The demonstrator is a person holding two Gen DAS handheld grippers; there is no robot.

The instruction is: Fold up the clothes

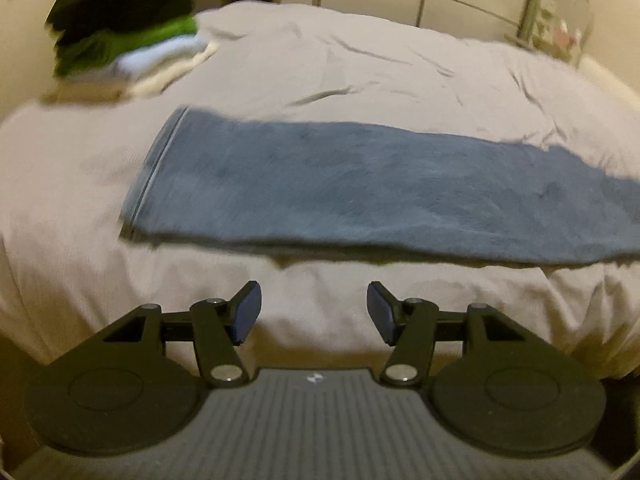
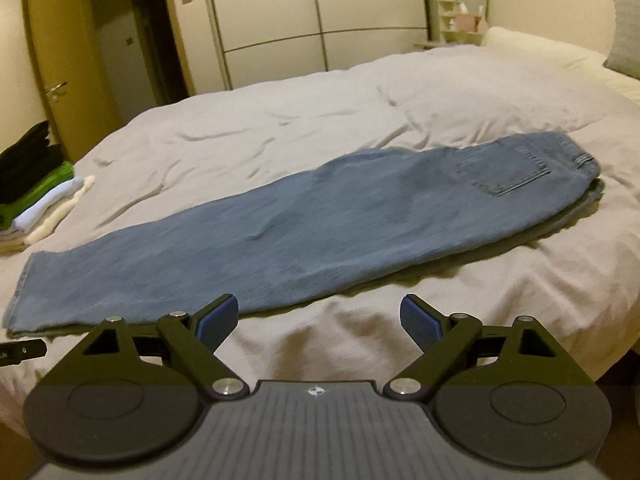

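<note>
Only right view shows jeans point(image 2: 304, 232) waistband, pocket; both grippers' fingers point(image 1: 247, 312) point(image 2: 218, 322) spread, empty.

Counted: 1 pr jeans point(image 2: 320, 232), folded lengthwise, flat on 1 bed point(image 2: 280, 120). 1 stack of folded clothes point(image 2: 36, 184) at bed's edge, approx 4–5 layers visible: black, green, white, cream; exact no. unclear. 2 grippers: left gripper point(image 1: 314, 312), right gripper point(image 2: 320, 320), 2 fingers ea. 1 open door point(image 2: 60, 60). 1 wardrobe point(image 2: 320, 20). 1 pillow point(image 2: 624, 32).
</note>
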